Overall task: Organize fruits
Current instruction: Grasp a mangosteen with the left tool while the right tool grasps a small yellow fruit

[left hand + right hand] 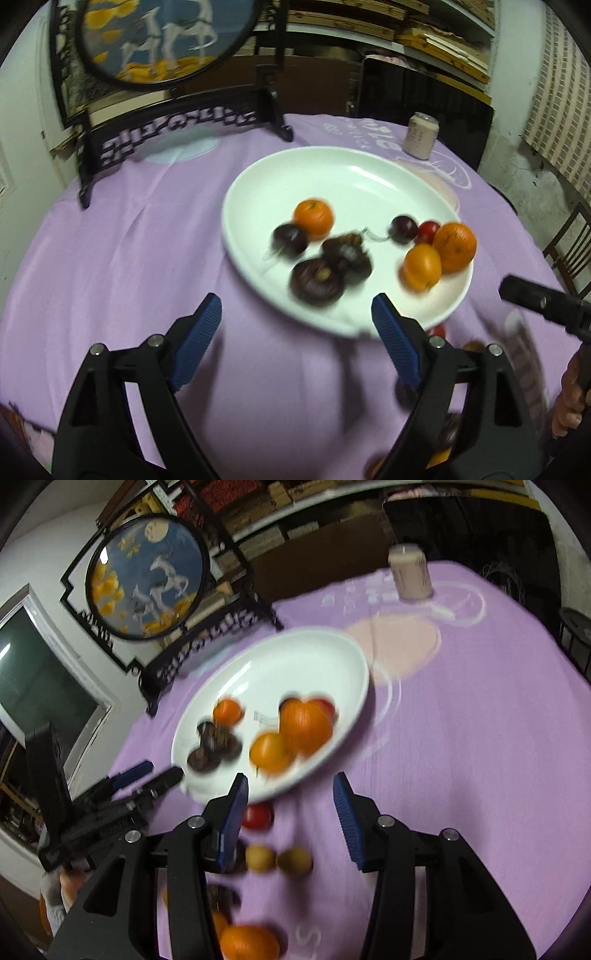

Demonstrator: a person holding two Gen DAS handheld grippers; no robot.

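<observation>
Tools first: your left tool point(295, 321) spread wide, nothing btwn pads; right tool point(290, 797) released too, empty. Loose fruit under right tool on desk point(480, 738): orange point(249, 943), two yellowish fruits point(279, 858), tomato point(257, 816). Beyond, white plate point(332, 173) w/ oranges, dark fruit. Can point(420, 136) far back.

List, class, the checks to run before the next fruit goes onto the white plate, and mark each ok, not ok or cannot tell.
1. Left tool open and holding nothing: ok.
2. Right tool open and holding nothing: ok.
3. White plate has bare room for more fruit: ok.
4. Fruit left on the purple cloth, such as the red fruit: ok.
5. Can stands clear of the plate: ok.
6. Which loose fruit is ripe or firm: cannot tell, pictures blurred.
</observation>
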